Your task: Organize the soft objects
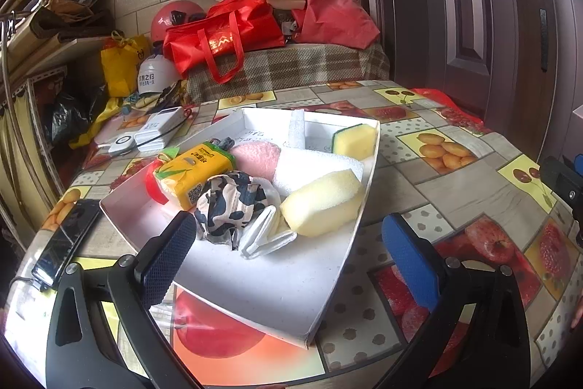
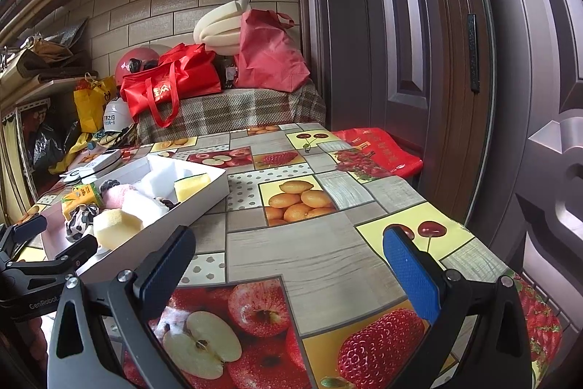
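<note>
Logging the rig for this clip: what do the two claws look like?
Both the left claw and right claw have black frames with silver screws; one textured dark-navy pad and one bright blue pad. White "GenRobot" lettering marks the left claw's body in the right wrist view.

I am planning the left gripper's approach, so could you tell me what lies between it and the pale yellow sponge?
In the left wrist view, a folded white cloth lies between the left gripper and the pale yellow sponge.

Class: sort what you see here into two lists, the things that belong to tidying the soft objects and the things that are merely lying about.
Belongs to the job:
white tray
pale yellow sponge
cow-print cloth
pink cloth
tissue pack
left gripper, jaws open

Just lying about:
black phone
white charger
red bag
</note>
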Motion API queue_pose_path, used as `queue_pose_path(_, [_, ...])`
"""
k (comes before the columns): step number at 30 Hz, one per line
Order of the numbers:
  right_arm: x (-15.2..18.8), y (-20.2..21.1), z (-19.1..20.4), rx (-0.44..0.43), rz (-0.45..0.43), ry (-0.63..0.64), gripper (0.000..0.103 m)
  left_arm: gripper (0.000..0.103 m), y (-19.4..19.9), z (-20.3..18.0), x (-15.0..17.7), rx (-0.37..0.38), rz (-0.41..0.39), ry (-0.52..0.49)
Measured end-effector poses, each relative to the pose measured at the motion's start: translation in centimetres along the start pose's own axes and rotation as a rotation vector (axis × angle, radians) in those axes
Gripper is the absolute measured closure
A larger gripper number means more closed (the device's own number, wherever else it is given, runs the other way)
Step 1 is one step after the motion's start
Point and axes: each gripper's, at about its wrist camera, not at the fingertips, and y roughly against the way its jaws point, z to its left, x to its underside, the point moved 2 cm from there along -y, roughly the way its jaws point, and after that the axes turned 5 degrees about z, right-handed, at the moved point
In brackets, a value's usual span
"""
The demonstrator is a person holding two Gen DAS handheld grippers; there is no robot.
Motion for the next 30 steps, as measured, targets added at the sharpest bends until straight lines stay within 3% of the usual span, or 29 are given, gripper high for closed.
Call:
queue_pose_path(12, [0.1,-0.2,0.3,-0.003,0.004,0.008,0.000,0.000,2.2,-1.2,0.2,-0.034,-0.123,-0.061])
queue_pose_path(30, [0.1,-0.2,0.4,-0.001,0.005,0.008,0.000,0.000,1.9,-0.9,0.4,-0.039,-0.108,-0.050])
